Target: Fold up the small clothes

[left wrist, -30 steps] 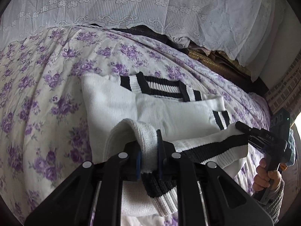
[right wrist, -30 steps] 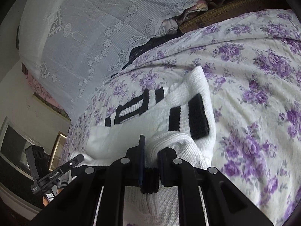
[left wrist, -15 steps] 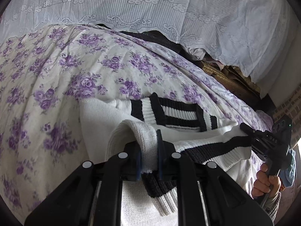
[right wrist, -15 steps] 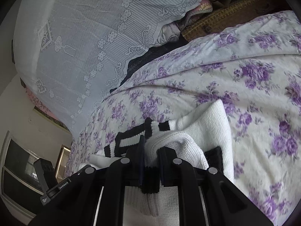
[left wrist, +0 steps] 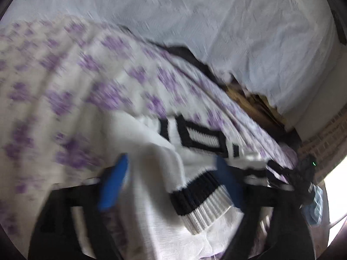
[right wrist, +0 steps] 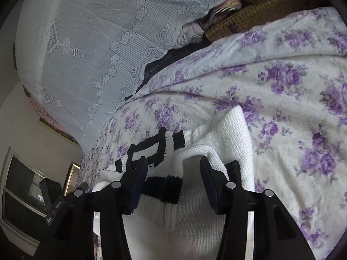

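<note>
A small white knit sweater [left wrist: 151, 173] with black-striped ribbing lies folded over on a bedspread [left wrist: 54, 86] printed with purple flowers. In the blurred left wrist view my left gripper [left wrist: 171, 162] is opening, its blue pads wide apart, and the sweater's striped hem [left wrist: 199, 199] lies loose between them. In the right wrist view my right gripper [right wrist: 173, 164] is opening too. The folded sweater [right wrist: 225, 130] edge sits between its dark pads [right wrist: 138, 173], which no longer press it. The other gripper [right wrist: 54, 203] shows at the far left.
A white lace cover [right wrist: 97, 43] hangs over stacked things at the head of the bed. Dark and golden-brown fabrics [right wrist: 260, 15] are piled beside it. A dark screen or window [right wrist: 19, 195] stands at the left in the right wrist view.
Both grippers carried the sweater's hem forward over its body, then let go: their jaws, clamped on the knit before, now stand apart. The left view has turned blurry from motion.
</note>
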A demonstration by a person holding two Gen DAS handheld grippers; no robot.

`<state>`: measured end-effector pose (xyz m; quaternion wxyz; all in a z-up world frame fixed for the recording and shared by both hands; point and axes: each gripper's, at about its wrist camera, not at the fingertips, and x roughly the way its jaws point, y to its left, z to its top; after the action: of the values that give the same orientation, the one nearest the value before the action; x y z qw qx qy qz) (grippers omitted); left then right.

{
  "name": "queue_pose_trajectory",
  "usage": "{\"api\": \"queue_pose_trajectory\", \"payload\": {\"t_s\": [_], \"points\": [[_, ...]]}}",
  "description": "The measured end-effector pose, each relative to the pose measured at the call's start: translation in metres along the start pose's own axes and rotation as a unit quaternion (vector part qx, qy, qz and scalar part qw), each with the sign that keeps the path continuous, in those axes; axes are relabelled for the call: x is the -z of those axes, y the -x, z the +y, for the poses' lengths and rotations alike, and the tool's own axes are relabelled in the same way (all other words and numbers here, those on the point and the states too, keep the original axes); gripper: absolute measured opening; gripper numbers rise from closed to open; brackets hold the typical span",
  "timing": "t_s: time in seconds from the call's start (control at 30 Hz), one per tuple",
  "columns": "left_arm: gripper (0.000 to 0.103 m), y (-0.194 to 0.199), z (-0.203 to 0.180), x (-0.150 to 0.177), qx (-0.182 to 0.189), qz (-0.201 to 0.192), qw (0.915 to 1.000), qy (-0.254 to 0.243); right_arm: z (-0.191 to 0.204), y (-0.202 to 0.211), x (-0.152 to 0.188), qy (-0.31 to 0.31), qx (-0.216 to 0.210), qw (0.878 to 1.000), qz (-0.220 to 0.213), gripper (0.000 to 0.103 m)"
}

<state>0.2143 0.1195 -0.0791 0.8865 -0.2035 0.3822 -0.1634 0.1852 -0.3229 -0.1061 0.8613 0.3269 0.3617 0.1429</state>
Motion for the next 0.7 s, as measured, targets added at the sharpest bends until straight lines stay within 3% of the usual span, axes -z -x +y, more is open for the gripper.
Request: {"api": "queue_pose_trajectory", "payload": {"t_s": [0.07,0.17,0.2,0.27,0.3,0.47,0.53,0.6,0.63,0.7], "points": [[0.087,0.011,-0.006,0.0,-0.013,-0.014,0.9996,-0.019,0.004,0.007,-0.001,0.002,0.005,1.0,-0.003,0.051],[0.087,0.012,-0.028,0.001,0.035,0.03,0.9952,-0.086,0.023,0.014,-0.001,0.034,0.008,0.999,0.025,0.052],[0.087,0.01,-0.043,0.005,0.034,0.056,0.9881,-0.139,0.035,0.014,0.0,0.067,0.007,0.996,0.053,0.055],[0.088,0.011,-0.057,0.016,0.024,0.07,0.9764,-0.203,0.057,0.014,0.009,0.142,-0.004,0.984,0.104,0.067],[0.088,0.011,-0.062,0.021,0.038,0.087,0.9699,-0.224,0.069,0.016,0.017,0.192,-0.003,0.973,0.125,0.071],[0.09,0.003,-0.077,0.044,0.113,0.168,0.9418,-0.269,0.095,0.025,0.047,0.308,-0.015,0.935,0.173,0.072],[0.09,0.001,-0.085,0.061,0.116,0.194,0.9243,-0.308,0.098,0.022,0.063,0.347,-0.015,0.917,0.196,0.072],[0.09,-0.005,-0.088,0.075,0.118,0.208,0.913,-0.331,0.095,0.009,0.072,0.353,-0.01,0.91,0.218,0.072],[0.091,-0.011,-0.091,0.077,0.107,0.208,0.9143,-0.331,0.093,0.0,0.073,0.346,0.0,0.911,0.224,0.072],[0.09,-0.026,-0.088,0.072,0.085,0.213,0.9261,-0.3,0.086,-0.019,0.071,0.327,0.014,0.916,0.233,0.072]]}}
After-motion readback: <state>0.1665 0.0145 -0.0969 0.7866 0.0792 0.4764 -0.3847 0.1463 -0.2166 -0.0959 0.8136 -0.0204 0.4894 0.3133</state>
